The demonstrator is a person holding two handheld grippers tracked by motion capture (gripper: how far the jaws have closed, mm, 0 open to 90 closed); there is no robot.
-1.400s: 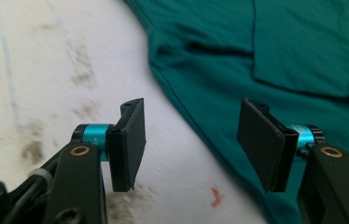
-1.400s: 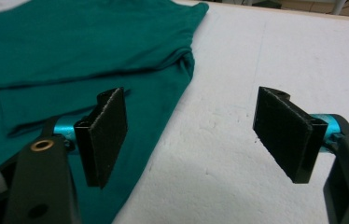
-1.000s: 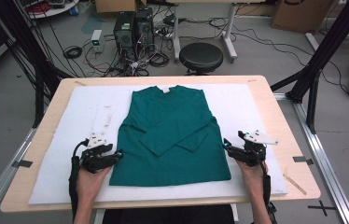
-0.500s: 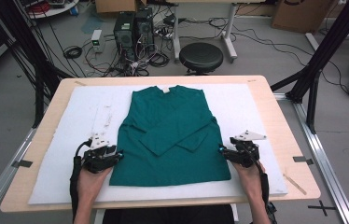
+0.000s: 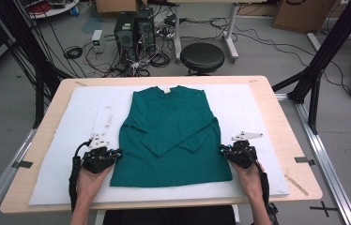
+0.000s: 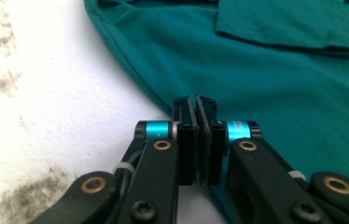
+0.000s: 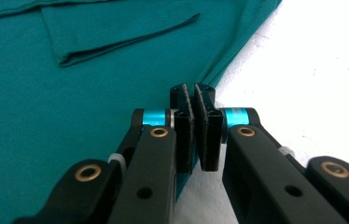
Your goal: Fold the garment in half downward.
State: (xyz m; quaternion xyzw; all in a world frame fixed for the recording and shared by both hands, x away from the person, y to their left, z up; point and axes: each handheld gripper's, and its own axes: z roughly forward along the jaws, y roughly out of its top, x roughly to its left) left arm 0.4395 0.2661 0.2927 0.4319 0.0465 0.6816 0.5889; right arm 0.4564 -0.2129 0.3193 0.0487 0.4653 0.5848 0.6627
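I have two grippers: my left gripper [image 5: 116,153] and right gripper [image 5: 222,150], jaws just closed, each pinch one side edge of one green shirt [image 5: 171,131] lying flat mid-tabletop [image 5: 277,112]; one stool [image 5: 202,57] stands beyond.

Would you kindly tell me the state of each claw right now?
Left claw: just closed, shut on the shirt at its side edge.
Right claw: just closed, shut on the shirt's other side edge.
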